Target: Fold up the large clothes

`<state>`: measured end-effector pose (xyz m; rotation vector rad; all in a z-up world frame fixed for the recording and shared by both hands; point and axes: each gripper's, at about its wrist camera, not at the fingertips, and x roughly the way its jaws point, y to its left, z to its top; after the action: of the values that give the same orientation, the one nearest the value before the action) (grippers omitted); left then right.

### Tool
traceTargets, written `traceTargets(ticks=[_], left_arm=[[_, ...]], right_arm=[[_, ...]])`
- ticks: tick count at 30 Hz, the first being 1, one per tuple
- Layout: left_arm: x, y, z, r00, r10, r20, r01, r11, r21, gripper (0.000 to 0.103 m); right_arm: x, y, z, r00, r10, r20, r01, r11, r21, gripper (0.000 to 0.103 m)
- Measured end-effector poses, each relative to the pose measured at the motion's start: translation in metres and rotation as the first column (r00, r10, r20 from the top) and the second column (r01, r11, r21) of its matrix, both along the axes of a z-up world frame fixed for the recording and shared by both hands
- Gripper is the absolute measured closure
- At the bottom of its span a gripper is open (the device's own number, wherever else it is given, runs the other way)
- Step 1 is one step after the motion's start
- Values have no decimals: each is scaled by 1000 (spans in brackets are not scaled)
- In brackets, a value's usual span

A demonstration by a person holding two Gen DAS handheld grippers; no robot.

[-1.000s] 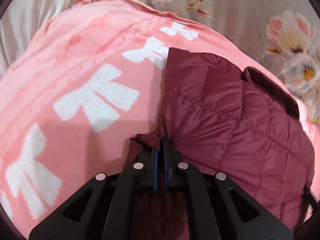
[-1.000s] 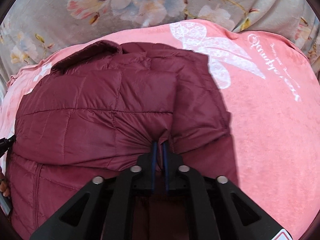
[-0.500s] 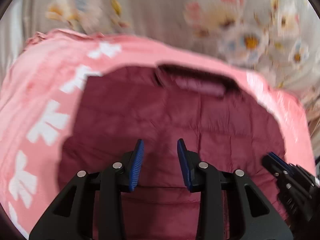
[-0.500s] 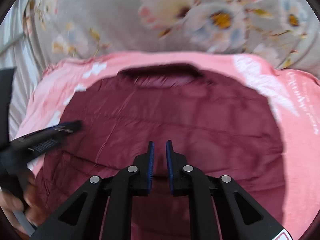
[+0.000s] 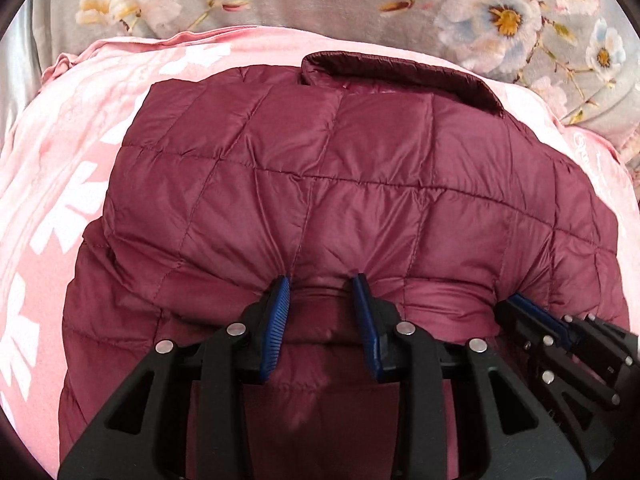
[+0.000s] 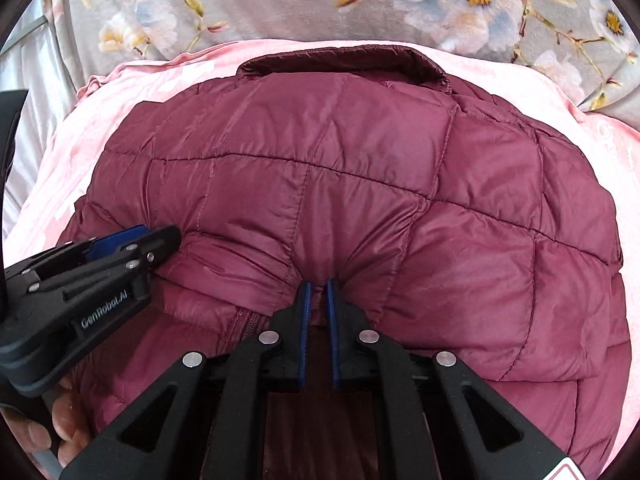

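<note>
right gripper (image 6: 317,285) pinches near fold edge of maroon puffer jacket (image 6: 360,184) on pink blanket (image 5: 52,184), left gripper (image 5: 322,280) apart straddling it; close left first, lift evenly.

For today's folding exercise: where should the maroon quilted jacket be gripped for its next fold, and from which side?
Grip the maroon quilted jacket at its puffy near folded edge, coming from the near side, opposite the collar. That edge bulges up off the pink blanket, giving pads something to pinch. The right hand-held gripper already pinches it; the left hand-held gripper straddles it, open.
</note>
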<state>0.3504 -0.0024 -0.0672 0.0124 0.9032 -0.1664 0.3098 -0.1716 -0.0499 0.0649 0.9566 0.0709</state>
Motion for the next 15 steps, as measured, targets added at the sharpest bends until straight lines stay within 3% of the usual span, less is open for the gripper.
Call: traceTargets(ticks=[6, 10, 11, 14, 15], left_arm=[[-3, -3, 1, 1000, -7, 9, 7, 1000, 26, 72], [3, 9, 14, 1000, -7, -7, 6, 998, -59, 69], [5, 19, 25, 1000, 6, 0, -6, 994, -114, 67], [16, 38, 56, 997, 43, 61, -29, 977, -211, 38], [25, 43, 70, 996, 52, 77, -31, 968, -248, 35]], right_arm=[[0, -2, 1, 1000, 2, -3, -2, 1000, 7, 97], [2, -21, 23, 1000, 1, 8, -1, 995, 102, 96], [4, -27, 32, 1000, -9, 28, 6, 994, 108, 94], [22, -53, 61, 995, -64, 74, 52, 987, 150, 89], [33, -63, 67, 993, -87, 74, 72, 980, 184, 89]])
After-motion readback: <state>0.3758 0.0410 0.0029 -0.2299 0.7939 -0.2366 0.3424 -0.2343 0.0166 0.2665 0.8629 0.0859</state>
